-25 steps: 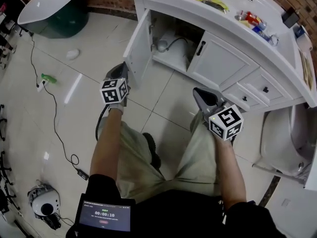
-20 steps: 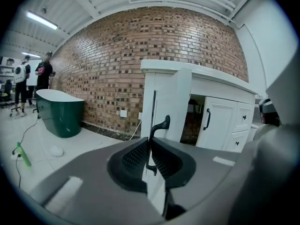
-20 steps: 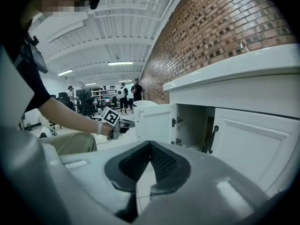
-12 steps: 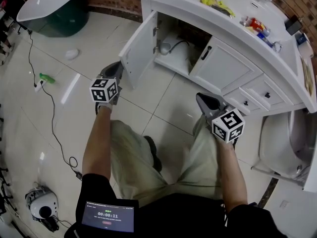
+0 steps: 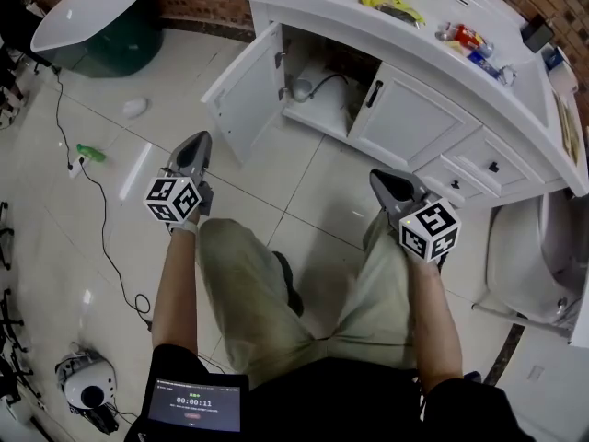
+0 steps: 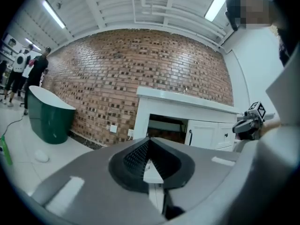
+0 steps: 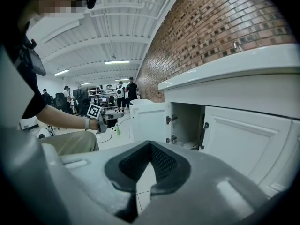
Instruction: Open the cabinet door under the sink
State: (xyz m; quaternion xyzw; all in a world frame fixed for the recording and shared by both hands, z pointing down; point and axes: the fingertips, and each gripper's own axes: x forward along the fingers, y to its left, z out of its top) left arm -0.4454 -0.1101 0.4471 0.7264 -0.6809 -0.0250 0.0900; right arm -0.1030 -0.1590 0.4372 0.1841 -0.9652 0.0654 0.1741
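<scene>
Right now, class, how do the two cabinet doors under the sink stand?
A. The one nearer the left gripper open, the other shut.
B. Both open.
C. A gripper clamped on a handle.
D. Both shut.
A: the open door stands swung out toward the left gripper, while the shut door with the black handle sits flush in the cabinet front.

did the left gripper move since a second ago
Yes. The left gripper has drawn back from the open cabinet door, leftward and toward the person.
</scene>
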